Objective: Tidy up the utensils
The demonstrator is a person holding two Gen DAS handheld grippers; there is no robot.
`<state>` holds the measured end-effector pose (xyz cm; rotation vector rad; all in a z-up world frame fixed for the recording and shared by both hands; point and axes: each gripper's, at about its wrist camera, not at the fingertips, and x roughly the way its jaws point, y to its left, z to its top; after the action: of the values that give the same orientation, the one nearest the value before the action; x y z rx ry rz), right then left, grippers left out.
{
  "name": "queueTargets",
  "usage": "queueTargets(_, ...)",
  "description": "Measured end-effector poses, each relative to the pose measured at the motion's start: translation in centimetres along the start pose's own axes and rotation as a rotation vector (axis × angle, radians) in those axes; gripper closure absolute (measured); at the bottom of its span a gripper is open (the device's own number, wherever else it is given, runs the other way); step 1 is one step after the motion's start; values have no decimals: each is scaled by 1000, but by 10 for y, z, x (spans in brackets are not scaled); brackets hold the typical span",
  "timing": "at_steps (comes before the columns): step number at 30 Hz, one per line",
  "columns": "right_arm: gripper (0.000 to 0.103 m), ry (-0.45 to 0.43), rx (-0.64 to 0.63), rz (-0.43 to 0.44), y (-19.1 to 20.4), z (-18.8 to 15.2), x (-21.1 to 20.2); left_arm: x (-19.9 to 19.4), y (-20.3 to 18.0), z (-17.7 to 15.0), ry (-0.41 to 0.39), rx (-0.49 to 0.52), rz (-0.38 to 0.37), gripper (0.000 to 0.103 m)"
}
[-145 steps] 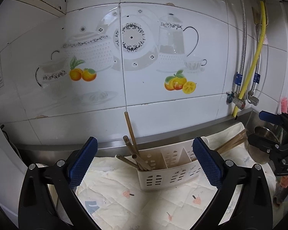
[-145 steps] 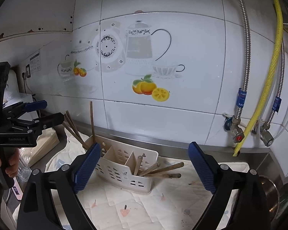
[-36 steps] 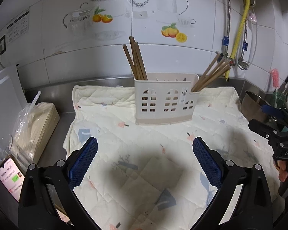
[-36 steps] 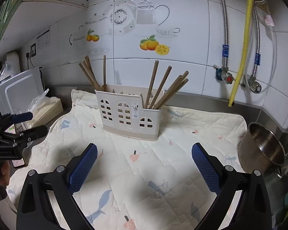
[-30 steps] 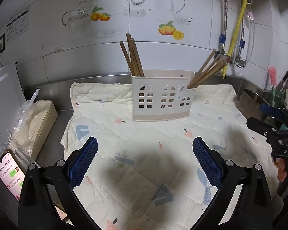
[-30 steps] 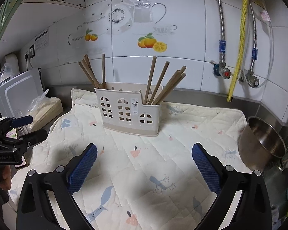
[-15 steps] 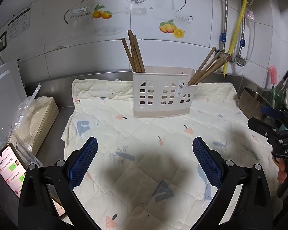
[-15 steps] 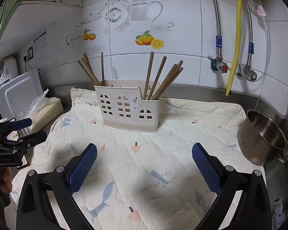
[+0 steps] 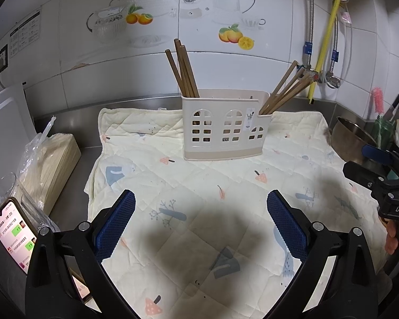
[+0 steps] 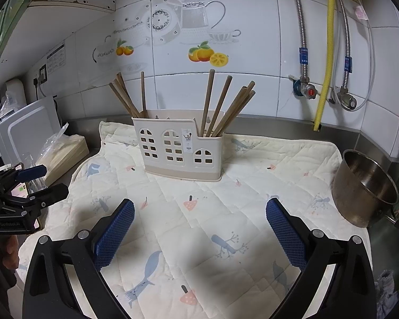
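Standing upright now at 12 o'clock on the quilted mat [image 9: 204, 228], the cream utensil holder [image 9: 223, 130] is seen from farther back than a second ago, and far higher than a few seconds ago, when both cameras sat close and low against the tiled wall. Both grippers have been drawn back toward 6 o'clock. The left gripper [image 9: 200, 222] and the right gripper [image 10: 199, 226] are held with jaws wide apart and nothing between the blue pads. No loose utensil is left on the mat, so the sorting is judged finished or nearly so. One holder is counted, with two bundles: about four chopsticks in the left bundle [image 9: 183, 71] at 11 o'clock and about five in the right bundle [image 10: 226, 103] at 1 o'clock; overlap makes both counts uncertain. One steel bowl [image 10: 364, 188] is seen at 3 o'clock, and one phone [image 9: 12, 231] at 8 o'clock.
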<state>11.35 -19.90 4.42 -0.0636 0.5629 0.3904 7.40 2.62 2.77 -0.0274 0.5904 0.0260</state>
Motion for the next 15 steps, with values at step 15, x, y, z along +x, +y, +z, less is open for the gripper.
queueTargets(15, 7, 3, 4, 4, 2, -5, 0, -1, 0, -2, -14, 5, -7, 5)
